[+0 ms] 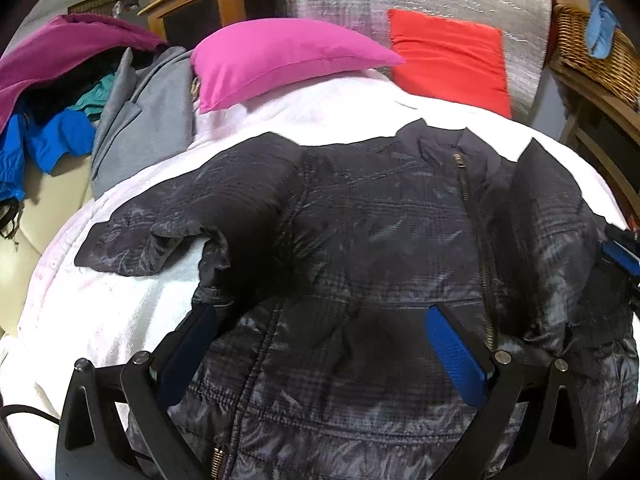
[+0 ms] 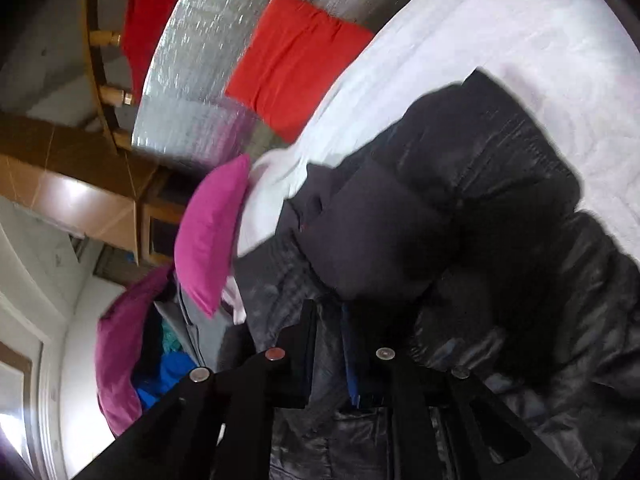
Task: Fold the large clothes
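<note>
A black quilted puffer jacket (image 1: 380,232) lies front up on a white bed cover (image 1: 120,300), zip closed, its left sleeve (image 1: 168,224) spread out to the left. My left gripper (image 1: 320,320) is open, its blue pads wide apart just above the jacket's lower body. In the right wrist view my right gripper (image 2: 328,320) is shut on a fold of the jacket (image 2: 460,220), lifting its right sleeve side over the body. The right gripper also shows at the left wrist view's right edge (image 1: 620,256).
A pink pillow (image 1: 280,60) and a red pillow (image 1: 448,60) lie at the head of the bed. A pile of clothes (image 1: 60,112) with a grey jacket (image 1: 140,128) sits to the left. A wicker basket (image 1: 592,52) stands at the right.
</note>
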`<action>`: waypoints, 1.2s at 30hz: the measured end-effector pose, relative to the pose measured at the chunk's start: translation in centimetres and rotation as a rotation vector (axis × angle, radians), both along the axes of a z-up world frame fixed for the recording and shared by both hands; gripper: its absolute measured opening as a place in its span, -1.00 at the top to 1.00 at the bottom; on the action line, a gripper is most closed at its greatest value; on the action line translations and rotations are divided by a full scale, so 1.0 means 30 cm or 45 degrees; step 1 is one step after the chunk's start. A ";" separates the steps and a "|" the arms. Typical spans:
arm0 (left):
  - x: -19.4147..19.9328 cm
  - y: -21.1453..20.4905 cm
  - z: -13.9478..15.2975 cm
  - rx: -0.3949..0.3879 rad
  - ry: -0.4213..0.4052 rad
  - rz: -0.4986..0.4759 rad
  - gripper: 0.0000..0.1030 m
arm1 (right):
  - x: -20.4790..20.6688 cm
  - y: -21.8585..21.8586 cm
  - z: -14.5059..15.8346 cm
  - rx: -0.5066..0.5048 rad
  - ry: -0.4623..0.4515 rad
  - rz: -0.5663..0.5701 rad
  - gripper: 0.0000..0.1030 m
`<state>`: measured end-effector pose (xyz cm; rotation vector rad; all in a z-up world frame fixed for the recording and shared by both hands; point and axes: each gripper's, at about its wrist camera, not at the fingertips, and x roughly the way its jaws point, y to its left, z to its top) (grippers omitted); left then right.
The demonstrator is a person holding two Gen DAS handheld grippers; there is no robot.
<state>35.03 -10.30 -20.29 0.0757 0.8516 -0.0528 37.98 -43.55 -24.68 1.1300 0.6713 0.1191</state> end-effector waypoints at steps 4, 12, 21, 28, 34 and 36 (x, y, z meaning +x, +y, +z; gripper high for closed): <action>-0.020 -0.045 0.016 0.006 -0.059 -0.067 -1.00 | -0.091 -0.084 0.021 -0.015 0.001 -0.151 -0.23; -0.023 -0.151 0.000 -0.043 -0.034 -0.184 -1.00 | -0.195 -0.206 0.003 -0.034 0.104 -0.259 -0.38; -0.025 -0.315 0.022 -0.064 -0.112 -0.336 -1.00 | -0.218 -0.240 -0.054 -0.217 0.240 -0.197 -0.27; 0.041 -0.442 -0.015 0.050 -0.147 -0.356 -1.00 | -0.196 -0.208 -0.105 -0.264 0.344 -0.143 -0.22; 0.063 -0.481 -0.053 0.086 -0.116 -0.424 -0.11 | -0.214 -0.193 -0.031 -0.387 0.298 -0.213 -0.22; 0.061 -0.486 -0.064 0.073 -0.065 -0.457 0.33 | -0.228 -0.192 -0.010 -0.388 0.260 -0.237 -0.22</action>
